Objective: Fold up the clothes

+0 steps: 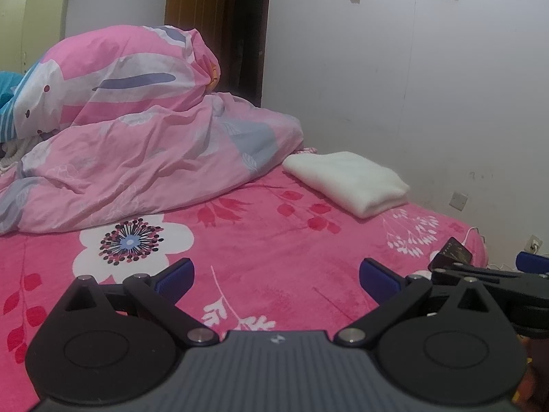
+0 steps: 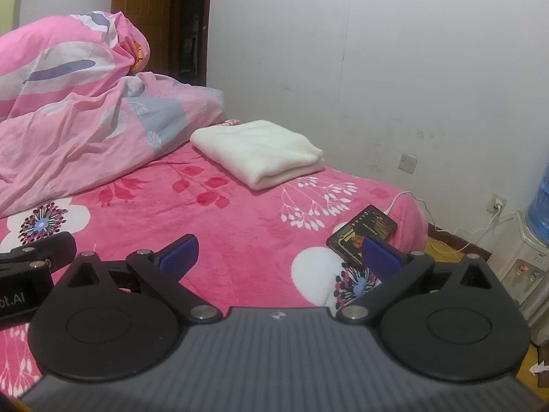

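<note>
A folded white cloth [image 1: 348, 180] lies on the pink floral bedspread [image 1: 260, 247] near the wall; it also shows in the right wrist view [image 2: 259, 151]. My left gripper [image 1: 276, 279] is open and empty, held low over the bedspread, well short of the cloth. My right gripper [image 2: 279, 252] is open and empty too, beside the left one. The right gripper's arm shows at the right edge of the left wrist view [image 1: 494, 279]. The left gripper shows at the left edge of the right wrist view [image 2: 31, 257].
A heaped pink duvet [image 1: 130, 144] fills the bed's far left. A phone [image 2: 362, 231] with a white charging cable [image 2: 442, 230] lies near the bed's right edge. A water dispenser [image 2: 528, 237] stands right of the bed. White wall behind, wooden door [image 1: 212, 27] far back.
</note>
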Available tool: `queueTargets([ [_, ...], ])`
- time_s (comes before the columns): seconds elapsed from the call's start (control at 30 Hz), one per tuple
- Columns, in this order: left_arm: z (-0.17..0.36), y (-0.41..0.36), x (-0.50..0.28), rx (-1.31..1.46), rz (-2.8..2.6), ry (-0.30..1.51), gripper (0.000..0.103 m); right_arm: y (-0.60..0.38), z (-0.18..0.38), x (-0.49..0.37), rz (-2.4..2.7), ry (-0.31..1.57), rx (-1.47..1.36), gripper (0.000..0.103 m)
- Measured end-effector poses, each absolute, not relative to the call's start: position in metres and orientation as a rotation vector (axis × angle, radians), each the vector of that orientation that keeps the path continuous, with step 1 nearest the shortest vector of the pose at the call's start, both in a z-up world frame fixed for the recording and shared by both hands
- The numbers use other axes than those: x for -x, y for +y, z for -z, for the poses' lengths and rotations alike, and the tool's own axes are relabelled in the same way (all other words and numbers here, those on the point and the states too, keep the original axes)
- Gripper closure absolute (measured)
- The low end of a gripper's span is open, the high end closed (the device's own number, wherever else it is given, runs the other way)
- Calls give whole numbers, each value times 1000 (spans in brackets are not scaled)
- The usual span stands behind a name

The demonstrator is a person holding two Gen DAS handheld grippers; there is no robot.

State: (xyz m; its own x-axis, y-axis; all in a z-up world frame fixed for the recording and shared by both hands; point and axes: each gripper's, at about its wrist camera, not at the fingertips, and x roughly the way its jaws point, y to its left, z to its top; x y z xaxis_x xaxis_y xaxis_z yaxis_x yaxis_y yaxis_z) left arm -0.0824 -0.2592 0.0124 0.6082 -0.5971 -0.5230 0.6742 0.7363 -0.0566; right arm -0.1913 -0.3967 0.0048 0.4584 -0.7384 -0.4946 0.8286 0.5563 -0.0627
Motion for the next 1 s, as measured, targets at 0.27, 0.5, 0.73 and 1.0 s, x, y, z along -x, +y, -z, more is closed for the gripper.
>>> queueTargets([
  [0.27, -13, -260, 84, -152, 740, 548, 0, -396, -5, 190, 970, 506, -196, 1],
  [0.5, -12, -260, 85, -150, 738, 550, 0, -396, -5, 189, 967, 506, -190, 1],
  [0.73, -12, -260, 85, -148, 732, 554, 0, -396, -5, 188, 965, 508, -188, 1],
  [1.0, -13, -258, 83, -146, 731, 552, 0, -393, -6, 187, 963, 509, -183, 1],
])
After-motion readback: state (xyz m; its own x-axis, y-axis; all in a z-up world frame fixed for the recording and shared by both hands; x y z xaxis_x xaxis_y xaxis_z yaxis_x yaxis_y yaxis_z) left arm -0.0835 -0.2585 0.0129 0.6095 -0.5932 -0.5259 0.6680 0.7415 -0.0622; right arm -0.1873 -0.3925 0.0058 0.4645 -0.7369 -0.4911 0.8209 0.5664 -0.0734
